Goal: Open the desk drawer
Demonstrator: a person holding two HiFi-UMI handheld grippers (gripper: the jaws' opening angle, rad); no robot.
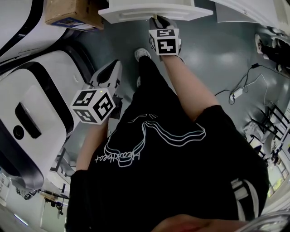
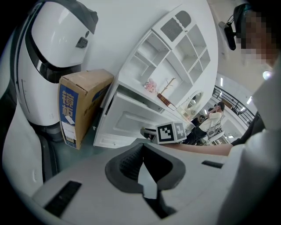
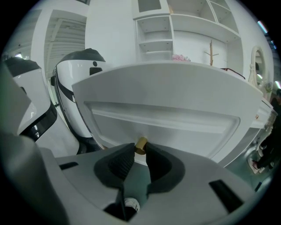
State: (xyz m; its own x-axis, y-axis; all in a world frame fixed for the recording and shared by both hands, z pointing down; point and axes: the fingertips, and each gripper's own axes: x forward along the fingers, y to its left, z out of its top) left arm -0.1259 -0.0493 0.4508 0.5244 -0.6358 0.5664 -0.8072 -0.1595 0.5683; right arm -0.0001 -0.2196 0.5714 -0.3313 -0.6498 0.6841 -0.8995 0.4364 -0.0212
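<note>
Head view: the drawer [image 1: 149, 12] juts out at twelve o'clock with the right claw [image 1: 157, 19] at its front, and the left claw [image 1: 112, 70] hangs near ten o'clock. Left gripper view: jaws pressed together, empty. Right gripper view — jaws pinching the drawer's brass knob [image 3: 141, 144].

Crowded at drawer's [image 1: 154, 12] left corner by cardboard box [image 1: 74, 13] and white machine [image 1: 36, 113]; open floor [image 1: 217, 54] to right, cable [image 1: 244, 86] beyond.
</note>
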